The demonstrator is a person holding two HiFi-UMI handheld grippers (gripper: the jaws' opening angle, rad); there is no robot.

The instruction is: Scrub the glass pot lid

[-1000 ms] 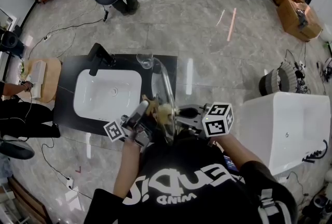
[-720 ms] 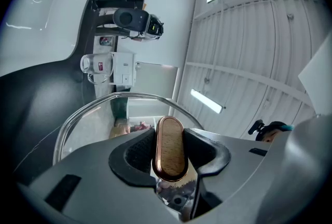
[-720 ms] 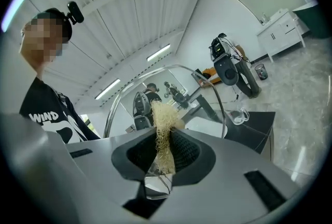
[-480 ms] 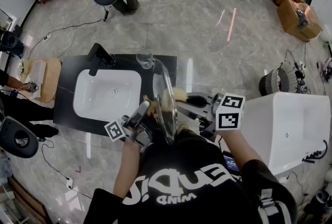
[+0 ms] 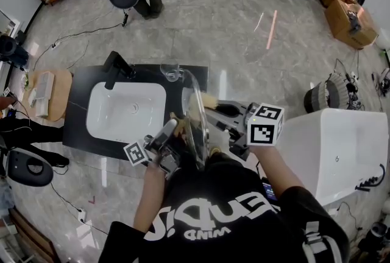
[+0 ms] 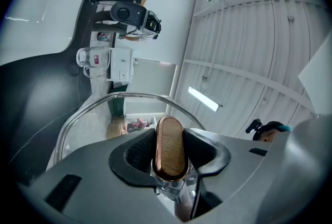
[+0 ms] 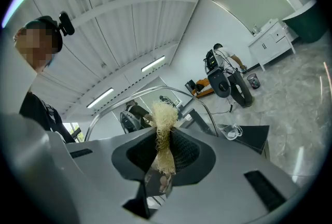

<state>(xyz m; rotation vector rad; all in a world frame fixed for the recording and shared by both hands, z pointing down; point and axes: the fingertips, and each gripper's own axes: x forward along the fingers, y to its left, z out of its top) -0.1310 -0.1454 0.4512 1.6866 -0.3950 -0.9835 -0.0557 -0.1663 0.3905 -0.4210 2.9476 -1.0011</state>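
Observation:
The glass pot lid (image 5: 197, 117) stands on edge above the black counter, seen edge-on in the head view. My left gripper (image 5: 166, 135) is shut on the lid's wooden, copper-rimmed knob (image 6: 170, 146), which fills the gap between the jaws of the left gripper (image 6: 170, 151); the lid's metal rim (image 6: 98, 102) arches beyond it. My right gripper (image 5: 214, 108) is on the lid's other side, shut on a pale fibre scrubber (image 5: 205, 101). In the right gripper view the scrubber (image 7: 164, 137) sticks up from the right gripper (image 7: 165, 153), touching the lid's glass (image 7: 155, 91).
A white sink basin (image 5: 125, 111) sits in the black counter (image 5: 76, 125), with a black faucet (image 5: 117, 66) and a glass mug (image 5: 170, 71) at its far edge. A white tub (image 5: 336, 147) stands to the right, a round wooden table (image 5: 50, 92) to the left.
The right gripper has carried the scrubber along the lid, away from the person and upward. The left gripper and the lid have stayed put.

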